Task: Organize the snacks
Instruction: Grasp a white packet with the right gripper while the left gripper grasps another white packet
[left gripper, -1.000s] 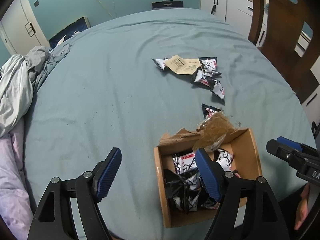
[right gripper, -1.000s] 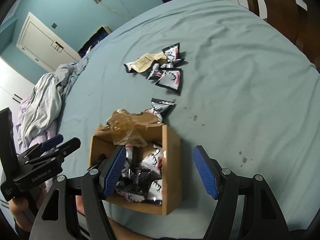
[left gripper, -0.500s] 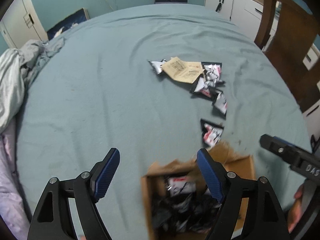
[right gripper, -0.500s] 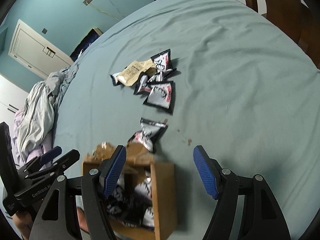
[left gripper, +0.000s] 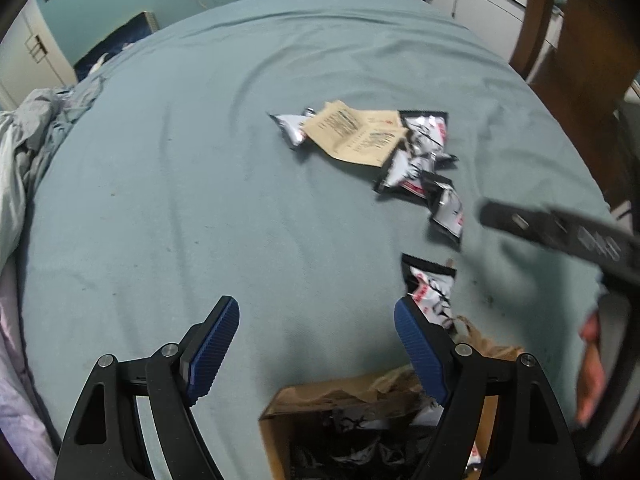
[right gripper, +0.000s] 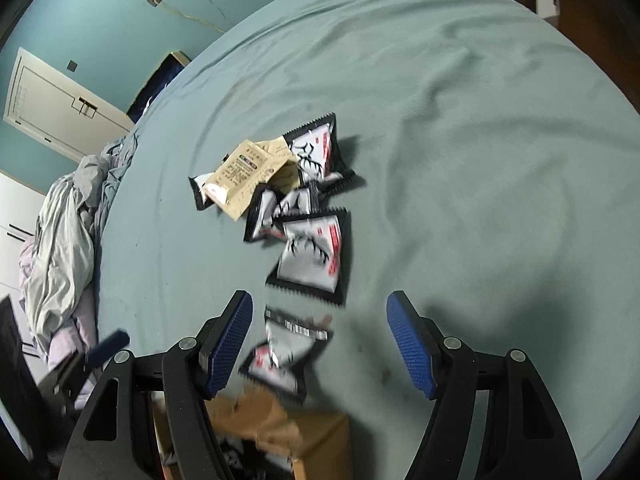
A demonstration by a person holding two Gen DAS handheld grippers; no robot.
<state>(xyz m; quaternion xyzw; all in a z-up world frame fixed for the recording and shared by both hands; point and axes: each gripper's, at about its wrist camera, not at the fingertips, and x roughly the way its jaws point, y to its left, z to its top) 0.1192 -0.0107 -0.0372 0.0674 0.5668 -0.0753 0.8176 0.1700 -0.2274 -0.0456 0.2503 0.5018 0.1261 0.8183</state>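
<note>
Grippers left (left gripper: 316, 346), right (right gripper: 320, 344) hover over bedsheet (left gripper: 200, 200), jaws wide, empty.

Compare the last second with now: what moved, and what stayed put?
Both hand-held grippers, left and right, moved forward from over the box toward the loose snack packets; the box slid to the bottom edge of both views. Nothing was grasped or released. Jaws stay open and empty; packets, box and bedspread lie unchanged.

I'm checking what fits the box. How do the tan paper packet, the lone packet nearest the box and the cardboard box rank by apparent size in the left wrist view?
1. cardboard box, cropped
2. tan paper packet
3. lone packet, partly hidden; nearness makes this unsure
</note>
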